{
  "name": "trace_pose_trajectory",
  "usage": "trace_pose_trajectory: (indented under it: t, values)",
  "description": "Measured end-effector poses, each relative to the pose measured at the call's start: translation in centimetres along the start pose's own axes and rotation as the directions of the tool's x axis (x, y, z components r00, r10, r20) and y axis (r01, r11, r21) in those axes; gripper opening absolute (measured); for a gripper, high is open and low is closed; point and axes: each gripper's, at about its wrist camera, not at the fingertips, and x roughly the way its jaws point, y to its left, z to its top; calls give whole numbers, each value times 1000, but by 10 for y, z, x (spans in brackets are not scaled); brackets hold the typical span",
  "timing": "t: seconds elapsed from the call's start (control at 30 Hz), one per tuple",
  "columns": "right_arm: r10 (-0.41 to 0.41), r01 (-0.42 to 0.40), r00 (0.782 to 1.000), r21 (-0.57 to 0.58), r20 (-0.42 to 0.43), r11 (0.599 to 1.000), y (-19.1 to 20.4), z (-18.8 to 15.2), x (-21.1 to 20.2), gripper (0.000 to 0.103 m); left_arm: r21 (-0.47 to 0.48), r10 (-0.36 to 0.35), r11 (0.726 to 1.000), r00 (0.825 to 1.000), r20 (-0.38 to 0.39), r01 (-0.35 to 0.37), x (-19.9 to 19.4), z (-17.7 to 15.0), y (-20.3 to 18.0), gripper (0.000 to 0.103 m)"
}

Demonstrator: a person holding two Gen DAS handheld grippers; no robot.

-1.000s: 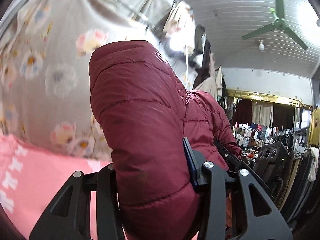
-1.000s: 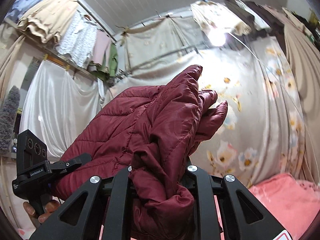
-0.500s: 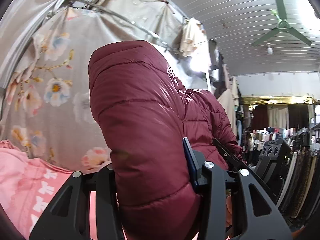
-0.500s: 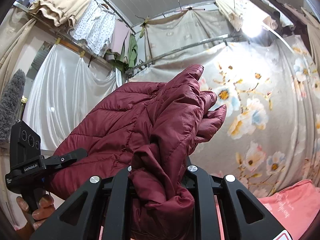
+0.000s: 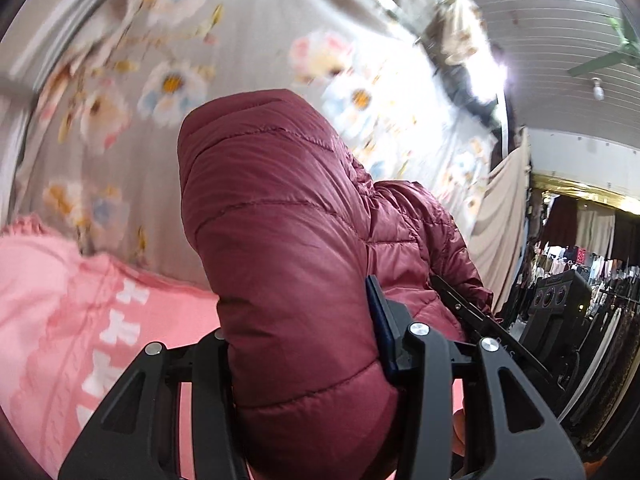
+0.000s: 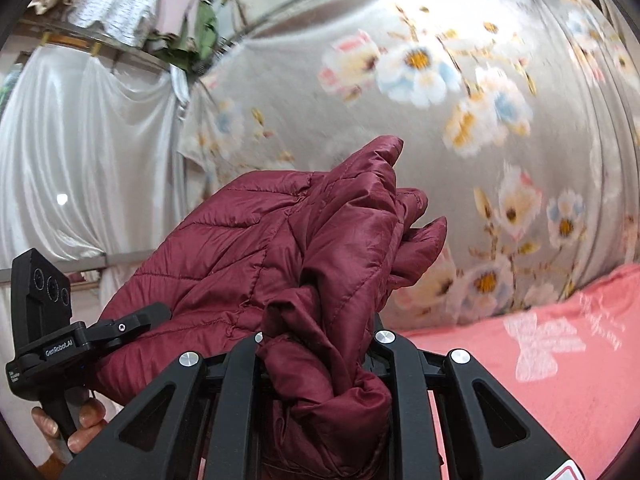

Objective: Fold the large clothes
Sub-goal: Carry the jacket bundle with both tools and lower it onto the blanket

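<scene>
Both grippers point level. The left gripper [image 5: 304, 344] pinches a thick fold of the maroon puffer jacket [image 5: 288, 248]; the right gripper [image 6: 320, 352] pinches a bunched edge. The jacket hangs between them above the pink blanket [image 6: 560, 360], before the floral curtain [image 6: 440, 80].

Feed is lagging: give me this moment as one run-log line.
left hand-held gripper: shut on maroon puffer jacket | right hand-held gripper: shut on jacket | jacket: held above pink blanket
</scene>
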Motion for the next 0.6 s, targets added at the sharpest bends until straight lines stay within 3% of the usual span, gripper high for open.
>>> trace_pose_trajectory:
  t: [0.2, 0.4, 0.6]
  values:
    - [-54, 60, 993, 53, -104, 997, -36, -53, 45, 16, -27, 46, 998, 994, -98, -48, 55, -45, 45, 42]
    - [-91, 107, 972, 62, -215, 992, -63, -105, 84, 16, -97, 73, 991, 976, -203, -94, 97, -91, 88, 42]
    - [-104, 127, 955, 67, -277, 990, -77, -138, 102, 16, -130, 75, 986, 970, -230, -107, 113, -117, 112, 42]
